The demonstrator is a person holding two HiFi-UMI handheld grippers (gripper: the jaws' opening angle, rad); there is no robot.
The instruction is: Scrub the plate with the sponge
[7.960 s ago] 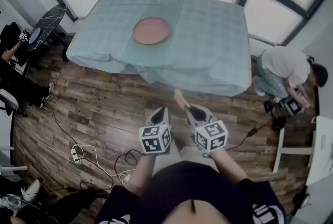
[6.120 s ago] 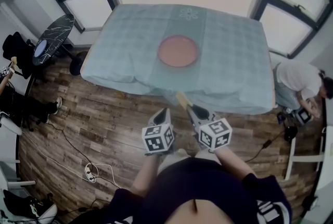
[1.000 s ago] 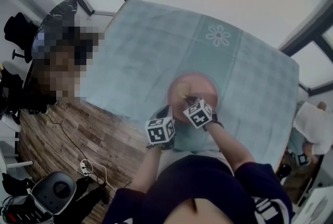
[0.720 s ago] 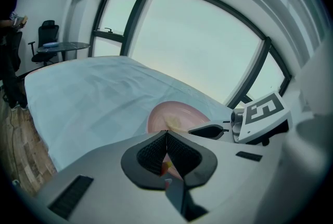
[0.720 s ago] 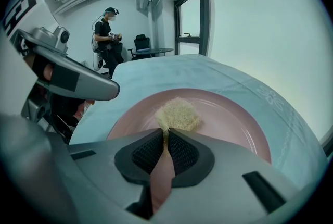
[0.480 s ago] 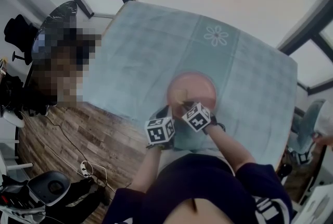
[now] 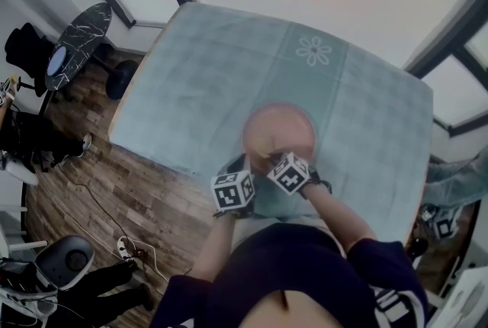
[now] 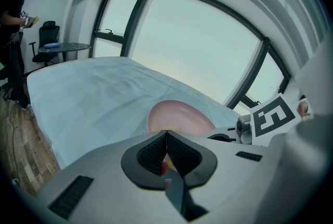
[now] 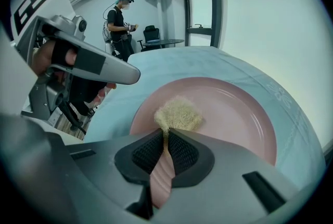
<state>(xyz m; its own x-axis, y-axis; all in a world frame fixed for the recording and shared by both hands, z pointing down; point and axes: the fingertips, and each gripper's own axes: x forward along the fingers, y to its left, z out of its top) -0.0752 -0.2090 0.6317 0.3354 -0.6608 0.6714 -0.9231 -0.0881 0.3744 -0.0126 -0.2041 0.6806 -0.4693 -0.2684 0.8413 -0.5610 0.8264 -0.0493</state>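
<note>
A round pink plate (image 7: 280, 128) lies on the table's light blue cloth (image 7: 198, 82). My right gripper (image 7: 268, 155) is shut on a tan sponge (image 7: 262, 142), whose fuzzy end rests on the near-left part of the plate (image 9: 234, 108). In the right gripper view the sponge (image 9: 178, 113) sticks out past the right gripper (image 9: 166, 132). My left gripper (image 7: 242, 161) hovers at the plate's near-left rim, shut with nothing held. In the left gripper view the plate (image 8: 179, 117) lies just beyond the left gripper (image 8: 166, 133).
The table's near edge (image 7: 175, 166) drops to a wooden floor (image 7: 114, 197). A dark round side table (image 7: 76, 36) stands at the left. A person (image 9: 122, 25) stands by an office chair (image 9: 152, 34). A flower print (image 7: 313, 52) marks the far cloth.
Since the oldest frames the view has come up to the table and the sponge has reached the plate. Over the last second the right gripper slid the sponge slightly nearer; the left barely moved.
</note>
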